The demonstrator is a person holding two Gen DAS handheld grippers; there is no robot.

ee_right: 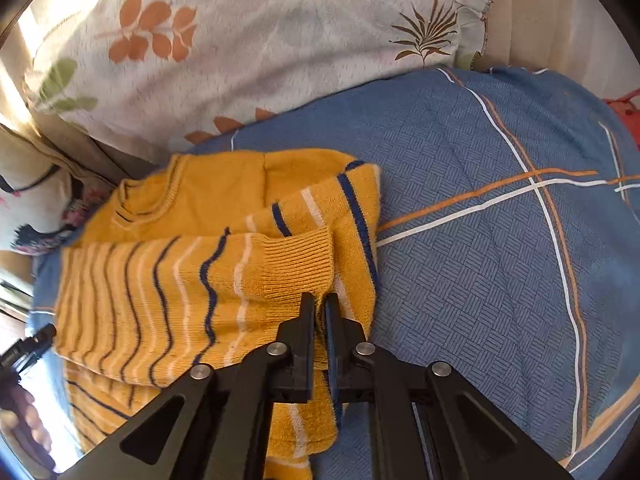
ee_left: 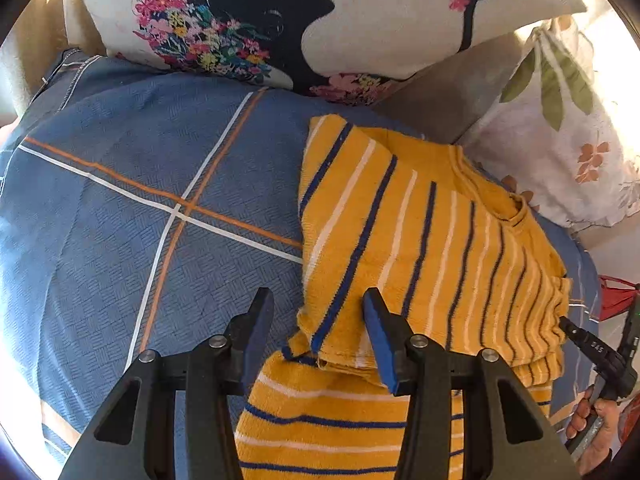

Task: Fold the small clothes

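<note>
A small yellow knit sweater (ee_left: 432,236) with navy and white stripes lies partly folded on a blue bedcover (ee_left: 140,200). My left gripper (ee_left: 316,300) is open, its jaws wide apart over the sweater's near left edge, holding nothing. My right gripper (ee_right: 319,304) is shut on the sweater's ribbed cuff (ee_right: 296,268), with the sleeve laid across the body of the sweater (ee_right: 160,280). The right gripper also shows at the right edge of the left wrist view (ee_left: 568,326), at the sweater's far side.
A white pillow with a black silhouette and flowers (ee_left: 280,20) and a leaf-print pillow (ee_right: 240,48) lean at the back. The bedcover (ee_right: 500,240) has white and orange lines. A red object (ee_left: 616,300) lies at the right.
</note>
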